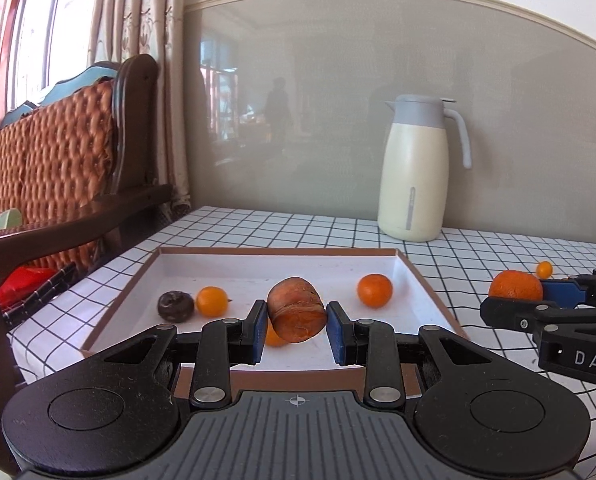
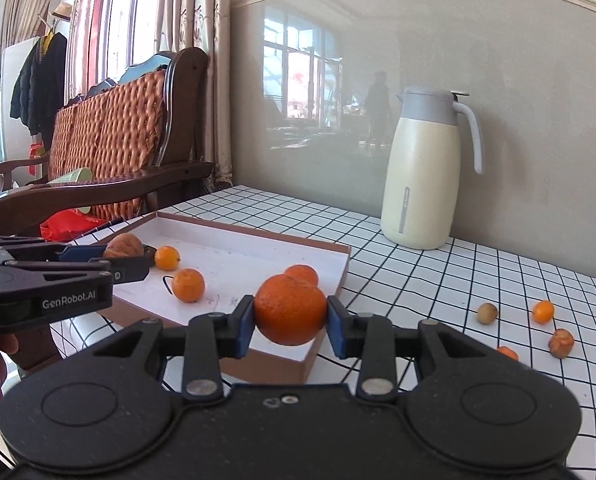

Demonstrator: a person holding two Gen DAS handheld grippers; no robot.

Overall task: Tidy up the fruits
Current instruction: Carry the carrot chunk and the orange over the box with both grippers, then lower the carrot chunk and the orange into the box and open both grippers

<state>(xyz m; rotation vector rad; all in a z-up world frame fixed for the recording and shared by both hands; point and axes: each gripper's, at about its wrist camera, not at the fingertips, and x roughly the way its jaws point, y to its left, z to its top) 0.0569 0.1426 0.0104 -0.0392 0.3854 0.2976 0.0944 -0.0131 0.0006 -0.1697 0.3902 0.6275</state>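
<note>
Fruit in two grips: a wrinkled brown-orange fruit, kind not certain, pinched between the blue pads of the left gripper, its long axis running roughly pad to pad and slightly tilted; a round orange pinched the same way in the right gripper. Both are held clear of the surface. Left load hangs above the near half of the shallow white tray, so the drop lies straight below, or just ahead of, those tongs. Right load hangs at the tray's near right corner, over its brown rim and partly outside, so the tray floor lies ahead and to the left of it. Left hand is the nearer to a release, by my reading. Already on the tray floor: a dark round fruit, a small orange fruit touching it, a mandarin near the right wall. Small fruits not yet gathered lie on the checked tablecloth right of the tray. Cream thermos jug stands at the back edge.
</note>
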